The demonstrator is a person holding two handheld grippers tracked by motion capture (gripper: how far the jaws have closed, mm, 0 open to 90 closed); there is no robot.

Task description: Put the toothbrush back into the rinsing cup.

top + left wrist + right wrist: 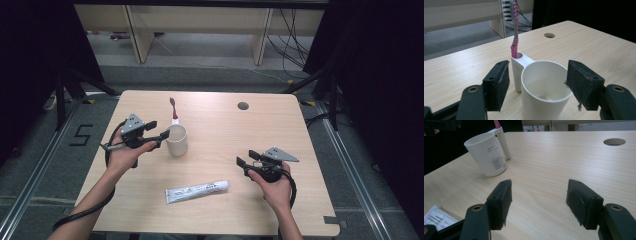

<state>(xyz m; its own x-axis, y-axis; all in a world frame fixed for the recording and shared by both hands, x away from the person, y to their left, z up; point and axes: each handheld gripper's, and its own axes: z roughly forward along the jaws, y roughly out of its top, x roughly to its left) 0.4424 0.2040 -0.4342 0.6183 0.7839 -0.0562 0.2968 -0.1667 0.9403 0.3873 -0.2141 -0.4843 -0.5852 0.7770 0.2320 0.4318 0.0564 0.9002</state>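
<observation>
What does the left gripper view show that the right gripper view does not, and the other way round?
Left gripper view alone: the inside of the white cup, the whole pink toothbrush upright in the cup's side holder, and the left hand-held gripper, its open jaws either side of the cup, not pressing it.

Right gripper view alone: the label on the cup's outer wall, a corner of the toothpaste tube, and the right hand-held gripper, open over bare wood.

Both: the cup, the table and its round hole.

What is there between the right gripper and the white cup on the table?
Nothing: in the right gripper view, bare table runs from the open right gripper to the cup. The high view shows the toothpaste tube lying nearer the person, off that line.
</observation>
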